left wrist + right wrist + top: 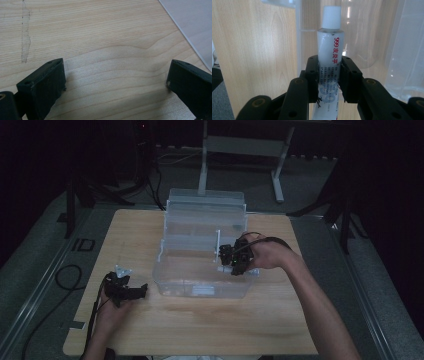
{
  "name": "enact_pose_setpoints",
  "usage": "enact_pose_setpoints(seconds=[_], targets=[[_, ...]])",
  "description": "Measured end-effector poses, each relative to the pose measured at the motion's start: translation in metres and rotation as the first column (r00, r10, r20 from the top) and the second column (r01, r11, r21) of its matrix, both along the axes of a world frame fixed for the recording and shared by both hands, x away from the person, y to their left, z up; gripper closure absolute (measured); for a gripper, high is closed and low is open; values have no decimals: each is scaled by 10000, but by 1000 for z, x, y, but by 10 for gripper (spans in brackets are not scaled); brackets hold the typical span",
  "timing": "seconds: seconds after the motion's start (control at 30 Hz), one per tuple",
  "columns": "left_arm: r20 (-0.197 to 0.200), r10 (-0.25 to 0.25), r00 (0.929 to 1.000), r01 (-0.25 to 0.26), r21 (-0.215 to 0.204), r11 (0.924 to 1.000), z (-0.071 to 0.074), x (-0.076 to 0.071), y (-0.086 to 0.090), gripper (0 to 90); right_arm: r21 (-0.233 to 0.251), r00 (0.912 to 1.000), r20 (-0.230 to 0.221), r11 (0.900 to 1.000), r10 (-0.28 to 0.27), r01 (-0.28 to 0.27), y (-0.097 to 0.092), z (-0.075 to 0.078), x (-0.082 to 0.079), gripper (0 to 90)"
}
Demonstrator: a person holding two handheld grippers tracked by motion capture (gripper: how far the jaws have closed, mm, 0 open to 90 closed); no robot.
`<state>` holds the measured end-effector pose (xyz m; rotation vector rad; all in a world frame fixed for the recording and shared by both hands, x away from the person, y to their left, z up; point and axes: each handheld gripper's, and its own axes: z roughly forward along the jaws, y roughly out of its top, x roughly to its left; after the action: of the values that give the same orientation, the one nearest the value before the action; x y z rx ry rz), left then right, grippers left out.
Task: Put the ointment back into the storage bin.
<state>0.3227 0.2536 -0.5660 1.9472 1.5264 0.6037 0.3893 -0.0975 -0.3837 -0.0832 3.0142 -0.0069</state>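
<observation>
Tube (329, 50) clamped between right tool (329, 80) jaws

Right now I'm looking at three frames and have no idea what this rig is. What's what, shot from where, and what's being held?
No robot here: a person holds a two-jaw gripper in each hand at a wooden table. The high view looks down from above the person's side. The other two views come from cameras riding on each gripper, looking along its black jaws.

On the table stands a clear plastic storage box, open on top.

The right gripper is shut on a white ointment tube with a white cap and red printing; in the high view that gripper sits over the box's right side.

The left gripper is open, jaws wide apart with bare wood between them; in the high view it rests left of the box.
</observation>
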Motion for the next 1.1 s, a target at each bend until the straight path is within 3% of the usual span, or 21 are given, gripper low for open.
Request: enact_pose_setpoints(seconds=[1.1], targets=[[5, -3, 10000, 3, -5, 10000, 0, 0, 0, 25, -371, 9995, -326, 9993, -19, 7, 24, -22, 7, 703]])
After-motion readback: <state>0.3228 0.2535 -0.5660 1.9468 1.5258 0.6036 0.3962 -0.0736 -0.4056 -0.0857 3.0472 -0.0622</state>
